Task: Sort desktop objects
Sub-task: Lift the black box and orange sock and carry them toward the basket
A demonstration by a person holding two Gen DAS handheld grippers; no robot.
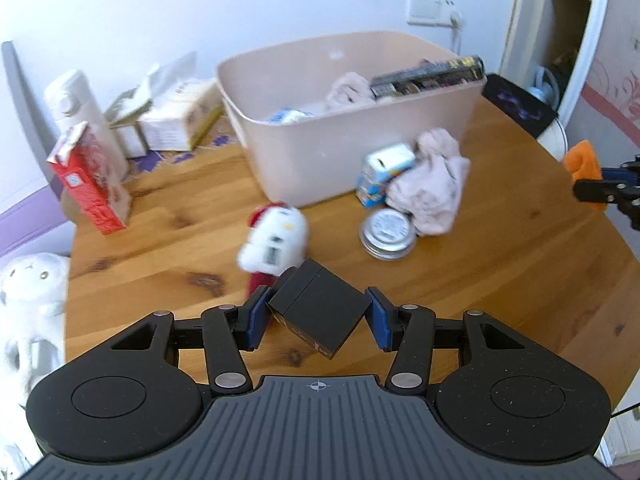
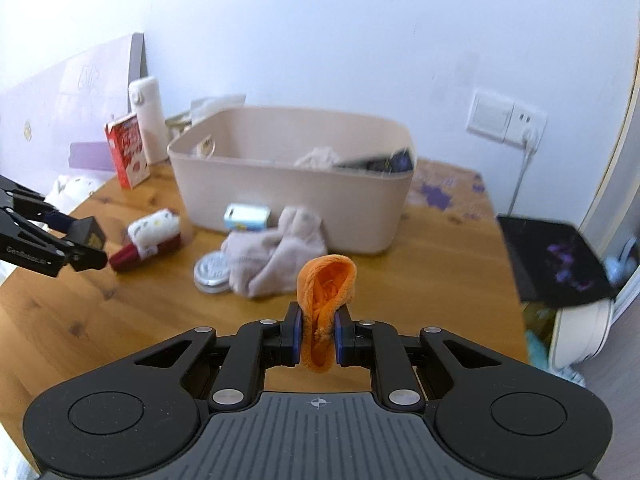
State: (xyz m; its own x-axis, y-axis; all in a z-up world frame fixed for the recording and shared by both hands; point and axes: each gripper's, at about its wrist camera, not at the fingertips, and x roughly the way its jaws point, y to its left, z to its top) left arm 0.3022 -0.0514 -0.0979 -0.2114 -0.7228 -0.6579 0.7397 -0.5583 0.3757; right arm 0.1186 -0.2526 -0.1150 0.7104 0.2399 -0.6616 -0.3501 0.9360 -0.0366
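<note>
Both grippers were loaded and raised over the wooden table [image 2: 120, 312], facing the beige bin [image 1: 320, 160].

Left gripper [image 1: 318, 318]: fingers spread about as wide as the black box [image 1: 316, 312], which sat between the blue pads turned on its corner. The left pad touched one corner; whether the right pad touched the other could not be told. Judged a weak, point-contact hold. The box should travel slowly, without tilt, and be let go only once fully over the bin's opening.

Right gripper [image 2: 317, 338]: fingers pressed nearly together, pinching the orange cloth [image 2: 326, 292] at its lower fold, the rest standing up above the pads. Hold looked firm; a plain drop into the bin should serve.

Bin already held a pale cloth and a long dark box leaning on its right rim, so the left half offered more free depth.

Room for moving: a stuffed toy [image 1: 274, 240], a small carton [image 1: 384, 172], a crumpled pinkish cloth [image 1: 432, 184] and a round tin [image 1: 386, 232] lay in front of the bin, so both hands should pass above them and clear the near rim. The table's right edge ran near the right gripper; a dark tray [image 2: 556, 260] overhung it there.
</note>
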